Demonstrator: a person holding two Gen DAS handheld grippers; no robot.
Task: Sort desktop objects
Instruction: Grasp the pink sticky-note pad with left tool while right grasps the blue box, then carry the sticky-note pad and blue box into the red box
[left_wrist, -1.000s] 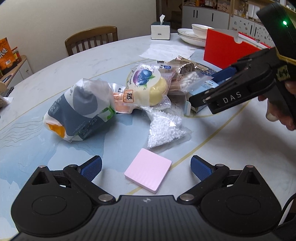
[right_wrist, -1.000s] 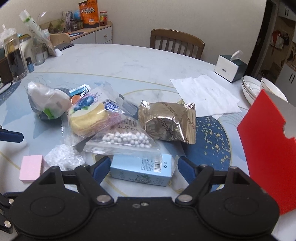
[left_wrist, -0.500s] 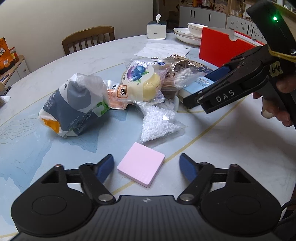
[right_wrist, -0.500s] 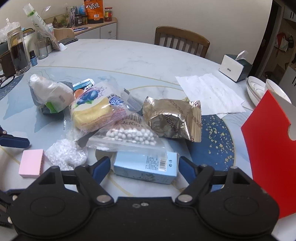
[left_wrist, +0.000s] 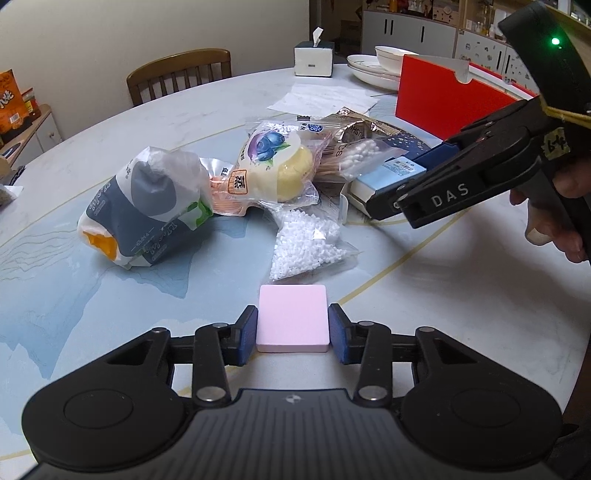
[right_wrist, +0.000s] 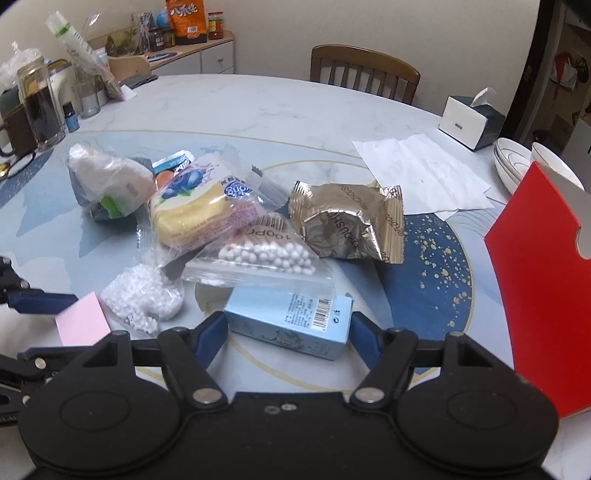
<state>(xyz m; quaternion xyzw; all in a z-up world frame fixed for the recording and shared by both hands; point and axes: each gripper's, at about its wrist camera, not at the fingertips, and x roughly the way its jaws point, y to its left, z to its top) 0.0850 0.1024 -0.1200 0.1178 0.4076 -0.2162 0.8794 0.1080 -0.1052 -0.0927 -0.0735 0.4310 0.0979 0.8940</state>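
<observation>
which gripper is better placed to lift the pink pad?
Left. The left gripper already straddles the pink pad, jaws closing with a blue pad at each side. The right gripper is closing around the blue box instead.

Your left gripper has the notepad between its closing jaws, the pads right at its two sides. Just behind the notepad lies the bag of beads. Behind that sits the bun packet, with the tissue pack to its left. To the right of the bun, the bag of cotton swabs rests partly on the small box, and the foil packet lies behind them. Your right gripper straddles the box, its jaws closing; they seem not quite touching it, though the view is tight. The folder stands at the far right, the tissue box beyond, near the table edge.
</observation>
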